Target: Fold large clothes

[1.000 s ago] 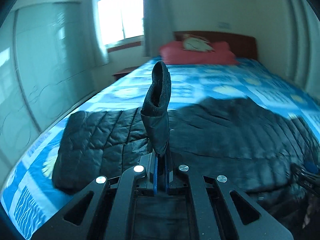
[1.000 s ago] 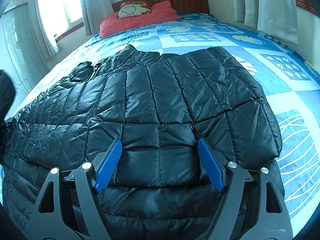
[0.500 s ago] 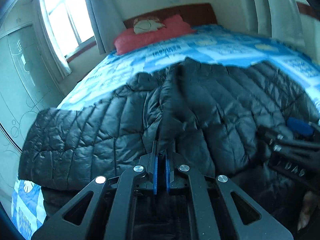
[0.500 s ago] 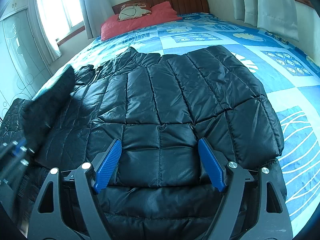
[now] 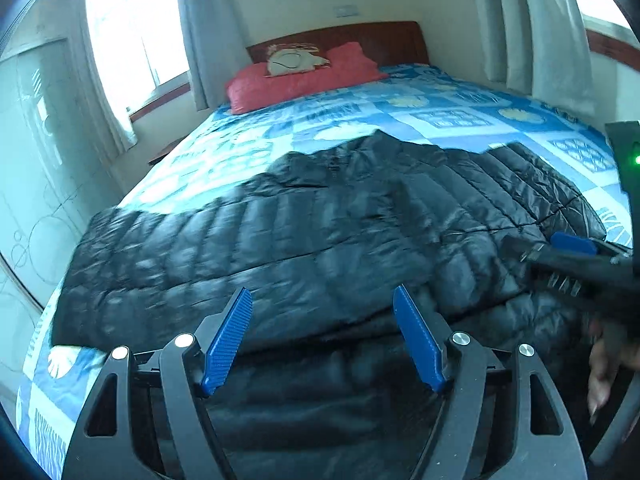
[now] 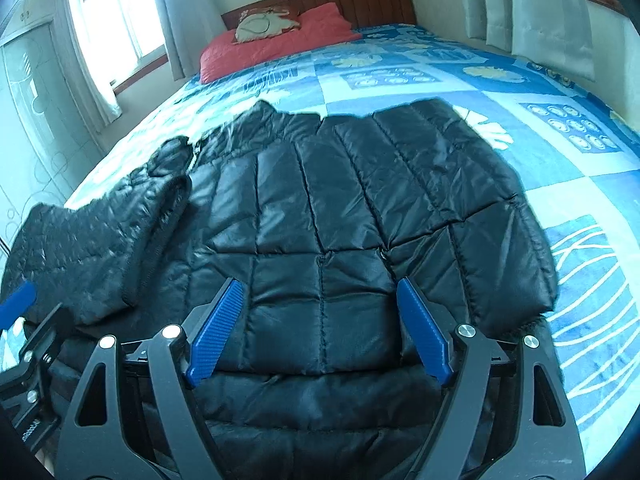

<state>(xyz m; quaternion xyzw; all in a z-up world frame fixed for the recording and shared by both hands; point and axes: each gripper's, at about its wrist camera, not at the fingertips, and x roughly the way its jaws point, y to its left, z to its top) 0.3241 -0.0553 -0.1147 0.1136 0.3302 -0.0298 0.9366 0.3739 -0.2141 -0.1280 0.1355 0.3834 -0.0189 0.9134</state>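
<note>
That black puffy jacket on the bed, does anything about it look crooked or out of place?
Nothing looks damaged. The black quilted puffer jacket lies flat on the blue patterned bedspread, with one sleeve folded slantwise across its left side, its cuff near the collar.

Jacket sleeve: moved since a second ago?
Yes. The sleeve was held upright in the left claw, whose jaws are now opening. It now lies folded across the jacket, cuff toward the red pillow.
</note>
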